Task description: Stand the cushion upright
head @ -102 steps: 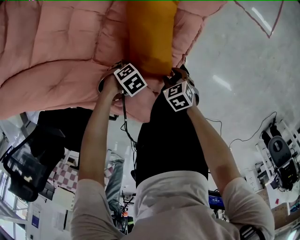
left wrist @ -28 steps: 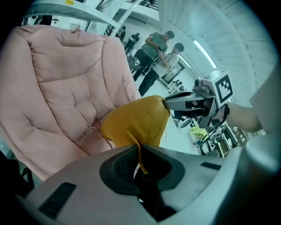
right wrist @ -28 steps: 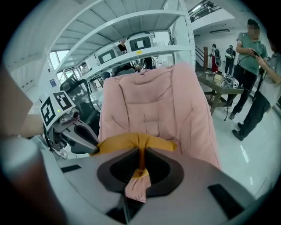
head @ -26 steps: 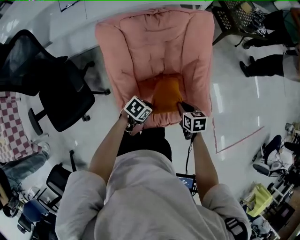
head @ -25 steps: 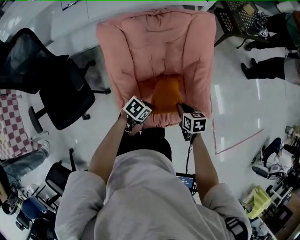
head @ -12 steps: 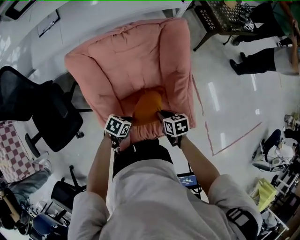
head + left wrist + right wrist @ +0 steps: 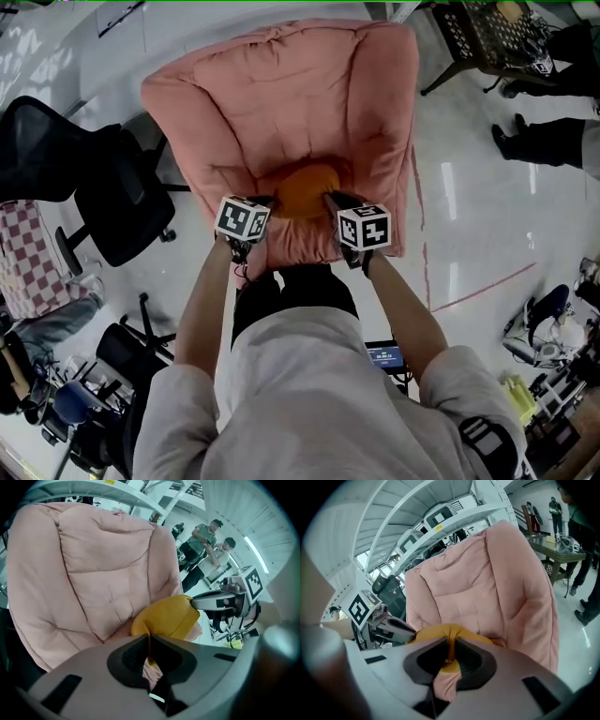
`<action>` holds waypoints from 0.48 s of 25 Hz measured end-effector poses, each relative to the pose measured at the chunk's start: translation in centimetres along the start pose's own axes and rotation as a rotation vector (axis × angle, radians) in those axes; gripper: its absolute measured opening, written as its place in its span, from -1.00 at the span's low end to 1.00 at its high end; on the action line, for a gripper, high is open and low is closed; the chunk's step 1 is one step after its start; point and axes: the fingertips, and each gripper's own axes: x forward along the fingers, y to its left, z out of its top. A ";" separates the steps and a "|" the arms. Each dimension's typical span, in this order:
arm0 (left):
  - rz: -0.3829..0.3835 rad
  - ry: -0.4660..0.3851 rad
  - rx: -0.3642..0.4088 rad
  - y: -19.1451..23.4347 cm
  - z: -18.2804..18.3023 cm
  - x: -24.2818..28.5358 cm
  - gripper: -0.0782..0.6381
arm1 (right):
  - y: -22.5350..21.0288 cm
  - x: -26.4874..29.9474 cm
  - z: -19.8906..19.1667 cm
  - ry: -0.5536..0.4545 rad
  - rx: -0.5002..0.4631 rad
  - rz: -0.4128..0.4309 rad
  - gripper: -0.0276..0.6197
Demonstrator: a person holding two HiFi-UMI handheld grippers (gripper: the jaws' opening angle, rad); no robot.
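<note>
Pink and padded, the big lounge chair [image 7: 281, 103] fills the head view from the centre up to twelve o'clock, and the orange cushion [image 7: 305, 186] sits on its seat, towards the chair's six o'clock edge. The left gripper [image 7: 149, 644] is clenched on a fold at the cushion's nine o'clock edge, while the right gripper [image 7: 451, 648] pinches fabric at its three o'clock edge

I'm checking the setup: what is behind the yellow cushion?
The pink padded chair rises behind the yellow cushion; the part right behind the cushion is covered.
</note>
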 end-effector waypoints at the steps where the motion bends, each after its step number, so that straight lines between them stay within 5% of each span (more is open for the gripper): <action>1: 0.007 -0.015 -0.004 0.2 0.4 0.0 -0.69 | -0.1 0.2 0.3 -0.007 -0.007 0.004 -0.74; 12: 0.077 -0.170 -0.007 1.7 4.4 0.2 -0.72 | -1.4 1.8 3.1 -0.065 -0.046 -0.028 -0.74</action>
